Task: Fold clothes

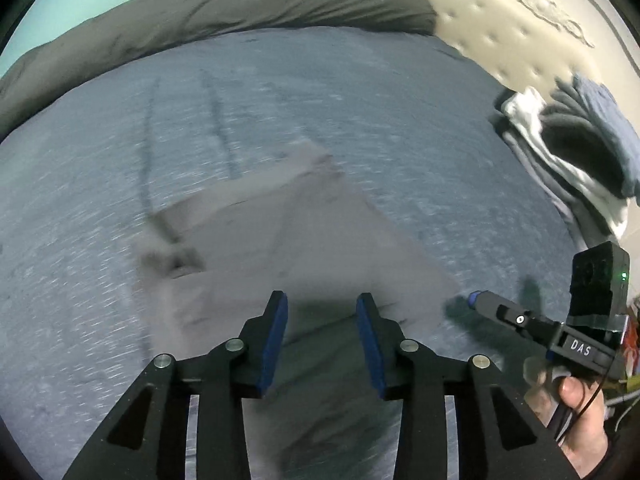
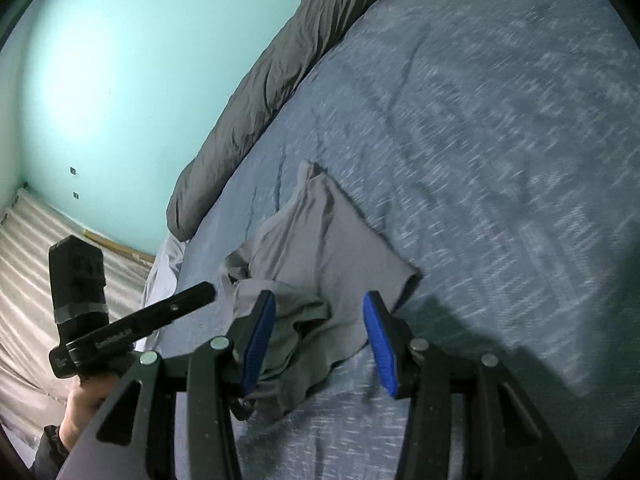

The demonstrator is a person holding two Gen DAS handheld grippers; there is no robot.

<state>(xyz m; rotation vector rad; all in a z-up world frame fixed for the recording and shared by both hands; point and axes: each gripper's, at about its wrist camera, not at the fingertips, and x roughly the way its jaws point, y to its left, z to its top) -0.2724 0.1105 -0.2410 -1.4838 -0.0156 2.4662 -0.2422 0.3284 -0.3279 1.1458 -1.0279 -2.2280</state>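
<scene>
A grey garment lies partly spread on the blue-grey bed cover, blurred in the left wrist view. My left gripper hovers over its near part with the jaws open and nothing between the pads. In the right wrist view the same garment has one flat half and a bunched, crumpled edge near the front. My right gripper stands open just above that bunched edge, its pads not pressing on the cloth. Each gripper shows in the other's view: the right gripper at the right, the left gripper at the left, held by a hand.
A dark grey rolled duvet lines the far side of the bed against a teal wall. A pile of clothes sits at the right on the beige mattress. The bed cover stretches wide beyond the garment.
</scene>
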